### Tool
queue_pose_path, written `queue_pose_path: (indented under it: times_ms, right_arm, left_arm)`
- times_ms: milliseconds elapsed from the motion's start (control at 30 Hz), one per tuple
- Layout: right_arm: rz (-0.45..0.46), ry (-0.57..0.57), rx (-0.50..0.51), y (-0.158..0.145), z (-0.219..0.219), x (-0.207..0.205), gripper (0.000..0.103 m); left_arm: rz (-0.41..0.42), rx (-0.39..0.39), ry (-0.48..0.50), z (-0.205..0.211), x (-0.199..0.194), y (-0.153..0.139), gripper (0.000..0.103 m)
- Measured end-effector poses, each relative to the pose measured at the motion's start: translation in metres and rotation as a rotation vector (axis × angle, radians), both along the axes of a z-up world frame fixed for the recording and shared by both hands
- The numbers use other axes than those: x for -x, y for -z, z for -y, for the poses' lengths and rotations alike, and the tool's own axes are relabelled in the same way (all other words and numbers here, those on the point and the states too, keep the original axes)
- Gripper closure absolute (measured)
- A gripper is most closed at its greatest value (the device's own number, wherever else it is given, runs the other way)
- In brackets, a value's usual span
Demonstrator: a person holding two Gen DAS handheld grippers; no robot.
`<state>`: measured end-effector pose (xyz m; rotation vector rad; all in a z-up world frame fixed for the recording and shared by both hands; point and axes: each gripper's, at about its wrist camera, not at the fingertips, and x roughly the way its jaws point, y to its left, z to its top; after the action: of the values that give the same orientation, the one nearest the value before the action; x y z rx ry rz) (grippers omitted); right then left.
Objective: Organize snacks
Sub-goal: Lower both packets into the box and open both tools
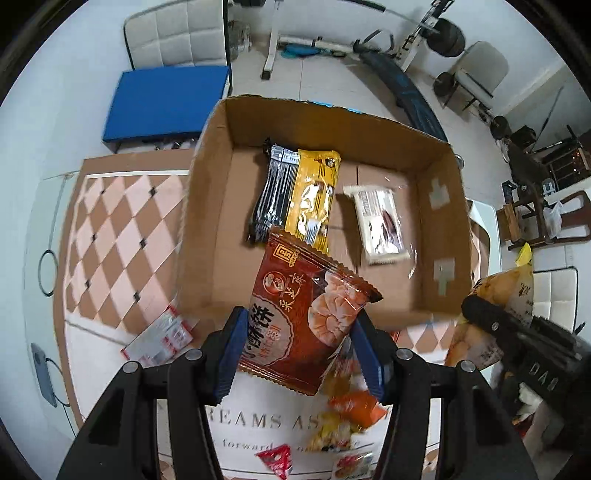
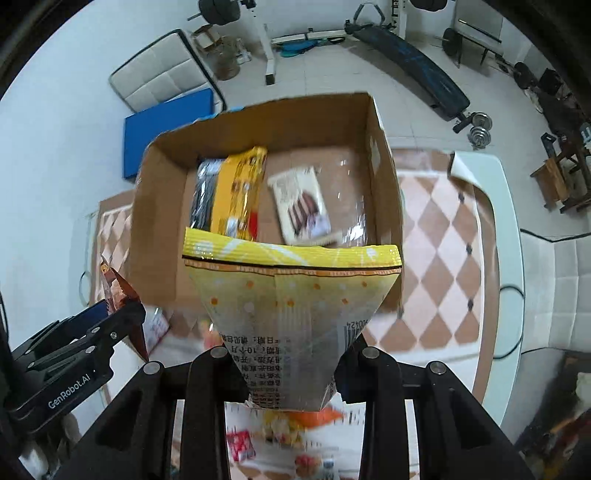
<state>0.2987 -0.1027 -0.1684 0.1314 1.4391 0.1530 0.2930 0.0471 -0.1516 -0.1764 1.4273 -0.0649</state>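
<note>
A blue mat point(image 1: 166, 103), white chair point(image 1: 177, 33) and weight bench point(image 2: 410, 55) stand behind.

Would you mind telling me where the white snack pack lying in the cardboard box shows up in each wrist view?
Left wrist: the white pack lies right of centre, on the box floor, apart from the yellow pack.
Right wrist: the white pack sits near centre, just above the held yellow bag.
Shared landmark: the cardboard box.

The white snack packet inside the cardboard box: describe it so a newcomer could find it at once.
Start at the open cardboard box on the checkered table. Three packets lie on its floor. The white packet lies alone toward the right, apart from the black packet and yellow packet lying side by side.
</note>
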Motion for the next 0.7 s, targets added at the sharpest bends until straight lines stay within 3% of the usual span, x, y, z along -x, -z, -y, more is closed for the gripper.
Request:
queue_pose_path:
  times_ms: [167,233,400,533,567,600,633,667,700]
  right_arm:
    - [-0.045,0.003,0.054,0.031,-0.021,-0.046,0.068]
    - [-0.070,0.000,0.060,0.060,-0.026,-0.056,0.068]
    - [-0.132,-0.008,0.094,0.101,-0.034,-0.073,0.068]
    - [-0.193,-0.006,0.072,0.129,-0.038,-0.080,0.066]
    - [-0.215,-0.010,0.063,0.135,-0.039,-0.081,0.057]
    - [-0.221,-0.018,0.073,0.138,-0.040,-0.081,0.030]
    - [-0.222,-0.024,0.089,0.140,-0.040,-0.080,0.016]
    - [-0.217,-0.027,0.097,0.141,-0.040,-0.080,0.007]
    - [-0.215,-0.028,0.090,0.141,-0.040,-0.079,0.007]
  left_arm:
    - [-0.108,0.005,-0.008,-0.005,-0.050,0.044,0.049]
    - [-0.149,0.013,-0.013,-0.007,-0.063,0.061,0.049]
    - [-0.234,0.020,0.000,-0.007,-0.077,0.098,0.048]
    - [-0.244,0.005,0.004,-0.009,-0.080,0.113,0.048]
    - [-0.240,-0.003,-0.008,-0.011,-0.081,0.115,0.046]
    - [-0.234,-0.003,-0.014,-0.013,-0.081,0.115,0.035]
    - [-0.226,0.001,-0.020,-0.016,-0.082,0.115,0.026]
    - [-0.218,0.009,-0.024,-0.018,-0.082,0.114,0.015]
    - [-0.211,0.010,-0.030,-0.020,-0.082,0.112,0.015]
